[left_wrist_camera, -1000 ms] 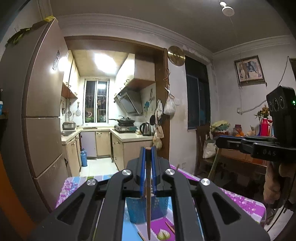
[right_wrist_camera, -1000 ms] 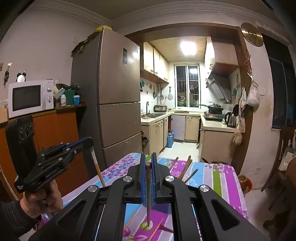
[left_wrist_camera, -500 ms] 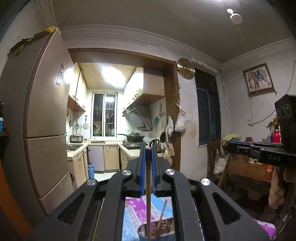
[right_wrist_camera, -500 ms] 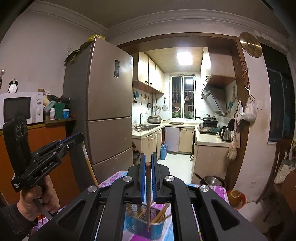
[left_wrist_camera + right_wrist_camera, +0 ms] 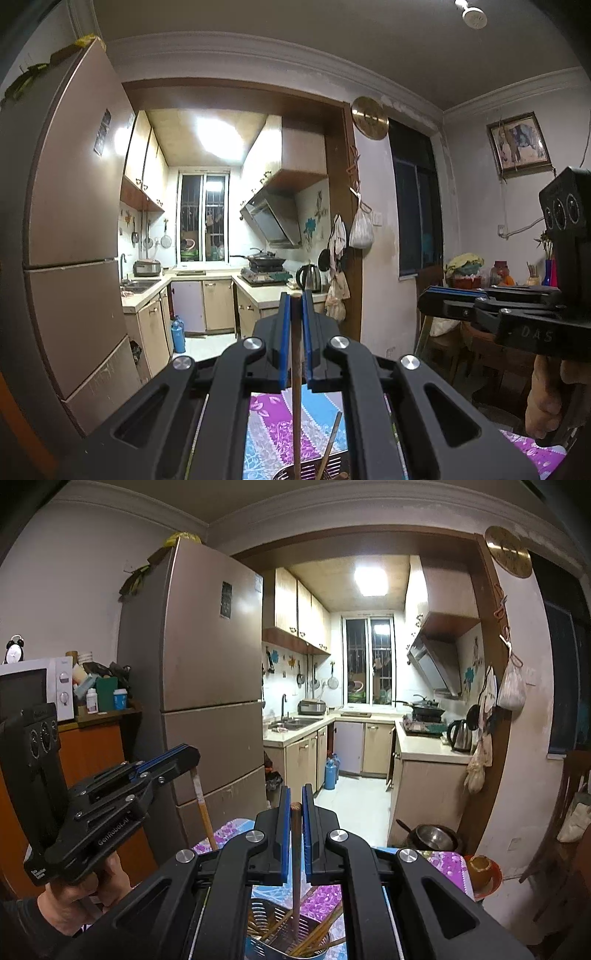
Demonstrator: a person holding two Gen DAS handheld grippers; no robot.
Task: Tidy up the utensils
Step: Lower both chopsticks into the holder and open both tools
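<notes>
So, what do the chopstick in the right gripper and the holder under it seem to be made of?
The chopstick looks like dark brown wood or bamboo with a matte surface and a patterned top end. The holder appears to be shiny metal, probably stainless steel: it has slotted walls and gives grey reflections.

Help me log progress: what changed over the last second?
Both grippers carried their chopsticks over the metal holder; the table dropped low in both views. Left gripper and right gripper each kept one chopstick clamped, tips pointing down.
</notes>
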